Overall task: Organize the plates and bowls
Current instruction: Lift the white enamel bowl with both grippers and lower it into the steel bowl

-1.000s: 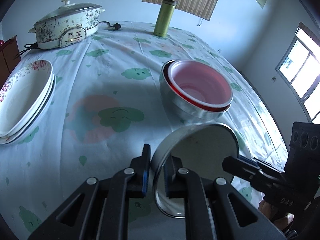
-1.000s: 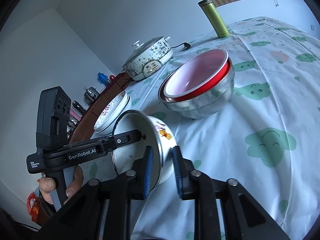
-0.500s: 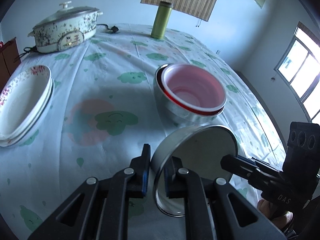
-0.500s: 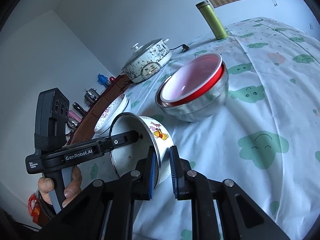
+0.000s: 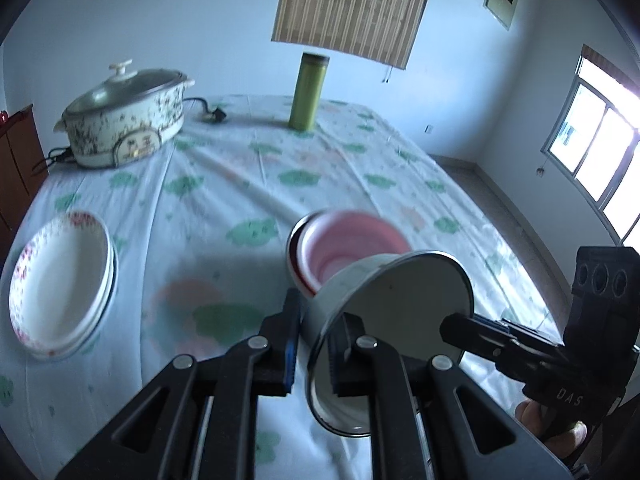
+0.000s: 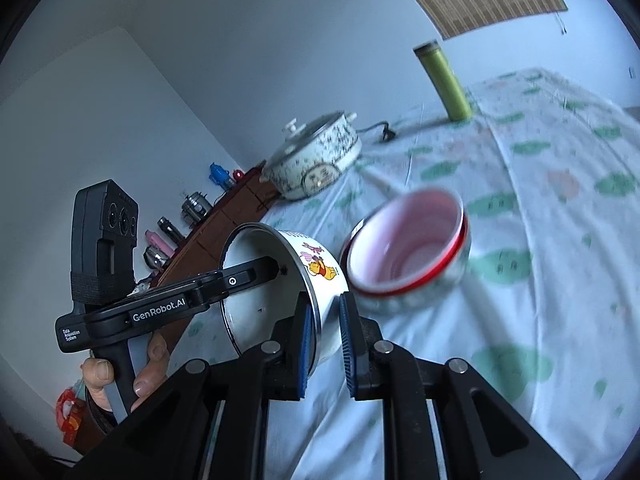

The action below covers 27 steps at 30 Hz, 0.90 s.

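Left gripper (image 5: 314, 350): fingers set narrowly across the rim of the enamel bowl (image 5: 394, 312), one inside, one outside; seen from the right wrist view as a black arm reaching into the bowl's mouth.
Right gripper (image 6: 325, 342): blue-padded fingers (image 6: 305, 344) pinch the opposite rim and wall of the same bowl, gap narrow.
Enamel bowl: white, dark metal rim, cartoon bear print on the outer wall (image 6: 322, 270); held tipped on its side above the tablecloth (image 5: 248, 184), mouth toward the left gripper, just beside the nested bowls.
Nested bowls (image 6: 408, 248): pink bowl inside a red one inside a steel one, standing on the cloth mid-table; motion-blurred.
Plates (image 5: 60, 280): stacked white, floral rims, at the table's left edge.
Background: lidded electric pot (image 5: 124, 120) and green flask (image 5: 308, 92) at the far end.
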{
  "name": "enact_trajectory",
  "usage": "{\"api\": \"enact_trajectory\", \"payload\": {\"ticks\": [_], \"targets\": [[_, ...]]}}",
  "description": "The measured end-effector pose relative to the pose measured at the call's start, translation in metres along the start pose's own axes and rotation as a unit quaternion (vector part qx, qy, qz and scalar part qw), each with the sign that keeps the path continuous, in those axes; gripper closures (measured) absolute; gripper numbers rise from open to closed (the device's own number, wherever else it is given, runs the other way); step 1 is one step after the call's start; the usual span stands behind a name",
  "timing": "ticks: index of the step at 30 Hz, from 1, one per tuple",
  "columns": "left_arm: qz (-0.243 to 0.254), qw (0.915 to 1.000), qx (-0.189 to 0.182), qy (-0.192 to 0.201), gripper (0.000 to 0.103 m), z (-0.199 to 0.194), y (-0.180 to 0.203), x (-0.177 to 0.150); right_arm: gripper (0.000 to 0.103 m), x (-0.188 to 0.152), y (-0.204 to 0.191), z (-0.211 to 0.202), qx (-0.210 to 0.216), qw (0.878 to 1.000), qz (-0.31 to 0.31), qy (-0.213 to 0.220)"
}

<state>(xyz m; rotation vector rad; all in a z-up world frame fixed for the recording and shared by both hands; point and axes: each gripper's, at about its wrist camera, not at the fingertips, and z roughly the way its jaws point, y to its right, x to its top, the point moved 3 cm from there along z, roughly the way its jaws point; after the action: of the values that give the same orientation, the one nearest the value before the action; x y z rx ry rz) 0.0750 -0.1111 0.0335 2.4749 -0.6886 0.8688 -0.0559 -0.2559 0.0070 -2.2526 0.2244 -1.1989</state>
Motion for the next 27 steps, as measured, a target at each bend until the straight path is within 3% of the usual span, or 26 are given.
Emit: {"api": "enact_trajectory", "payload": {"ticks": [5, 13, 20, 27], "targets": [[0.002, 1.0000, -0.003, 0.003, 0.094, 0.011, 0.009, 0.025, 0.087, 0.027, 0.006, -0.005, -0.013, 1.000, -0.001, 0.014], [-0.005, 0.9996, -0.007, -0.028, 0.094, 0.056, 0.020, 0.049, 0.087, 0.052, 0.034, 0.001, -0.047, 0.999, 0.014, 0.014], [-0.020, 0.9969, -0.003, -0.076, 0.094, 0.100, 0.016, 0.052, 0.087, 0.064, 0.069, 0.027, -0.073, 0.997, 0.031, -0.006], [-0.037, 0.9945, 0.003, -0.099, 0.094, 0.117, 0.005, 0.047, 0.087, 0.066, 0.084, 0.048, -0.073, 0.996, 0.039, -0.027]]}}
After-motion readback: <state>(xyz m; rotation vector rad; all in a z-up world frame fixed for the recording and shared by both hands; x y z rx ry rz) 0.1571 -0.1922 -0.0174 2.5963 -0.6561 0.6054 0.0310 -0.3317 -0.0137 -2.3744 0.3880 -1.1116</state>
